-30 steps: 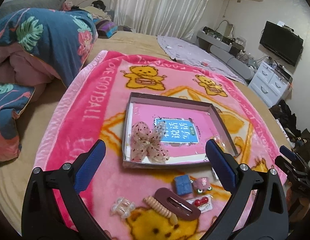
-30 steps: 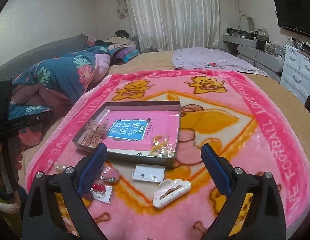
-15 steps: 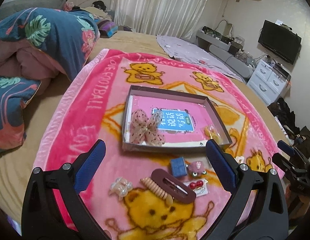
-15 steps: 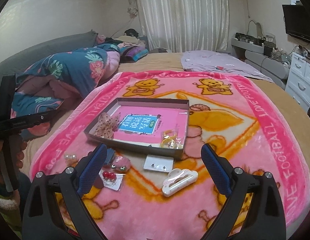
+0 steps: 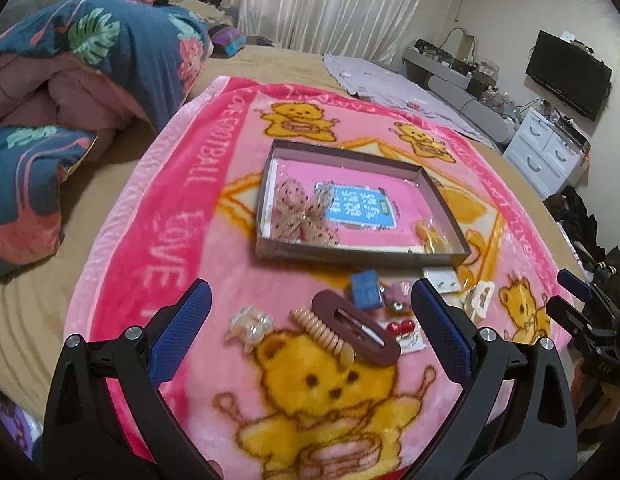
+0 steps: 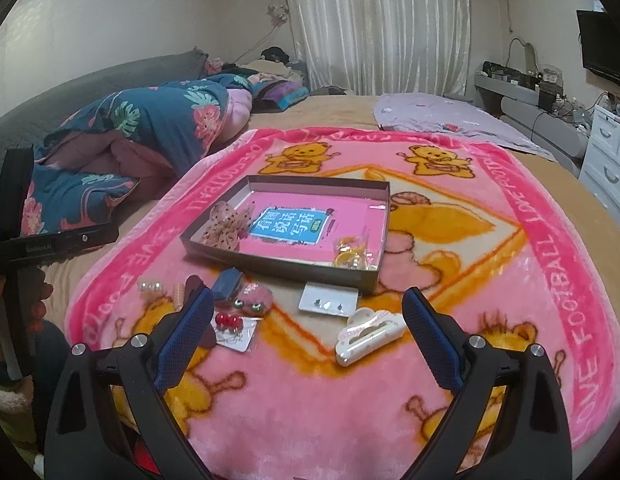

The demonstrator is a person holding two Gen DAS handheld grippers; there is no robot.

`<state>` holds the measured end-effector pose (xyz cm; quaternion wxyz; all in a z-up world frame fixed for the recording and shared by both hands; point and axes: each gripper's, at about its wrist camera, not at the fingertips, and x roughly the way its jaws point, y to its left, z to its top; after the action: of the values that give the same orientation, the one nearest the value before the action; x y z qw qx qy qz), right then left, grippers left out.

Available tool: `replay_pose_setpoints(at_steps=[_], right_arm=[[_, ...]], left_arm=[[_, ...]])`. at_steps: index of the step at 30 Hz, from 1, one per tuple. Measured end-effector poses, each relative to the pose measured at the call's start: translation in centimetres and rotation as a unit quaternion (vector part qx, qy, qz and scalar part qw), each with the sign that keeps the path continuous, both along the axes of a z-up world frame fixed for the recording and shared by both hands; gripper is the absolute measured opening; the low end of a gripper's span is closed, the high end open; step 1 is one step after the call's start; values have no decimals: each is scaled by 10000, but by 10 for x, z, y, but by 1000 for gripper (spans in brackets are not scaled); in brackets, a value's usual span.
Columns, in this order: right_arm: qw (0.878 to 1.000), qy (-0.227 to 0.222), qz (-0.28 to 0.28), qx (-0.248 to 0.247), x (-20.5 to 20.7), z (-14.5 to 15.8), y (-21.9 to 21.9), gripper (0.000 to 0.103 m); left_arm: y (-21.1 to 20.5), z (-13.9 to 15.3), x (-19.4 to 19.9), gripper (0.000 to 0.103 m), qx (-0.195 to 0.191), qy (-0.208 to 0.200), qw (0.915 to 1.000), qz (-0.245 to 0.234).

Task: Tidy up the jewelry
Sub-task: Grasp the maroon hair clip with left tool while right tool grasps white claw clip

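While both grippers' fingers (image 5: 182, 320) (image 6: 426, 332) spread, hair clip (image 5: 356, 328) beside tray (image 5: 358, 258).

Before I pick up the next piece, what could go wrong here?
The dark red oval hair clip overlaps the beaded comb, so closing the open left gripper there may drag both. The earring card lies flat on plush blanket; the open right gripper may snag fabric. The box's near wall could catch pieces carried in low.

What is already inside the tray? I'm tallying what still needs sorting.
In the tray: a dotted bow at its left and a bag of yellow pieces at the near right corner, on a pink book. Anything beneath them is hidden.
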<state>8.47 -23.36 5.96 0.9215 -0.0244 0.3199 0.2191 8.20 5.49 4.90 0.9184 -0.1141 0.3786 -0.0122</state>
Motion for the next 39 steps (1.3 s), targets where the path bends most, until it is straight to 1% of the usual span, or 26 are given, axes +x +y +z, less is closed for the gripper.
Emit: replay_pose_setpoints(at_steps=[8, 12, 18, 19, 21, 22, 24, 26, 30, 33, 37, 39], right_arm=[[9998, 160, 24, -91, -6, -17, -6, 94], [9995, 286, 4, -165, -7, -29, -9, 94], [9988, 410, -89, -236, -4, -43, -17, 94], [9988, 419, -118, -233, -3, -45, -19, 94], [9987, 436, -159, -216, -2, -46, -22, 94], [9986, 446, -186, -194, -1, -47, -25, 94], [9986, 463, -221, -150, 1, -48, -28, 94], [9984, 483, -253, -129, 3, -50, -31, 94], [9981, 543, -283, -88, 7, -55, -35, 94], [9978, 593, -305, -42, 11, -58, -38, 94], [9973, 653, -333, 12, 15, -63, -41, 94], [9971, 679, -344, 37, 17, -65, -43, 94]], left_arm=[[-5, -16, -11, 93, -5, 246, 9997, -31], [-12, -32, -14, 93, -56, 438, 9990, -88], [-32, -58, -15, 93, -322, 724, 9963, -319], [-36, -60, -15, 91, -370, 745, 9959, -365], [-43, -65, -14, 77, -452, 783, 9949, -451], [-46, -67, -13, 73, -497, 805, 9943, -492], [-50, -71, -10, 59, -629, 856, 9929, -533], [-53, -75, -5, 51, -808, 920, 9907, -587], [-60, -82, 6, 47, -1050, 1055, 9866, -665], [-65, -87, 14, 46, -1142, 1127, 9847, -684], [-64, -97, 28, 46, -1231, 1300, 9826, -499], [-63, -101, 33, 48, -1145, 1339, 9837, -367]])
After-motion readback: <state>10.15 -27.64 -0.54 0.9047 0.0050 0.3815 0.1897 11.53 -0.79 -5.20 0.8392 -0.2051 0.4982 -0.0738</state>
